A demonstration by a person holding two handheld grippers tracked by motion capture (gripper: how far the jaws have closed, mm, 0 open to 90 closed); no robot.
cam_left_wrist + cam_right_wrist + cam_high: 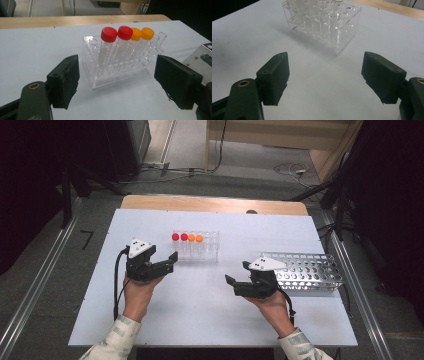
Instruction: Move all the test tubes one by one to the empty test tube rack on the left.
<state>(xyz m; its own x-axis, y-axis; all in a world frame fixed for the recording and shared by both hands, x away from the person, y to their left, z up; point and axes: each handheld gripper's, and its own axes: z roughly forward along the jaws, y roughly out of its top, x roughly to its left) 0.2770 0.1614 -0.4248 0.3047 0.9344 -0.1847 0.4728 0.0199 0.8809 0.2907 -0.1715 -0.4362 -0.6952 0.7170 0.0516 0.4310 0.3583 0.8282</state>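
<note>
Four capped tubes: two red [109, 34], two orange [147, 33], ridged plastic caps, printed scale marks too small to read.
Left gripper [170, 260]: black jaws spread wide, nothing between them, just left of the rack.
Clear rack [210, 251]: glossy acrylic, mid-table, tubes in its back row.
Right gripper [238, 272]: jaws apart, empty.
Metal rack [310, 270]: perforated steel, far right.
Table [200, 310]: matte white.
</note>
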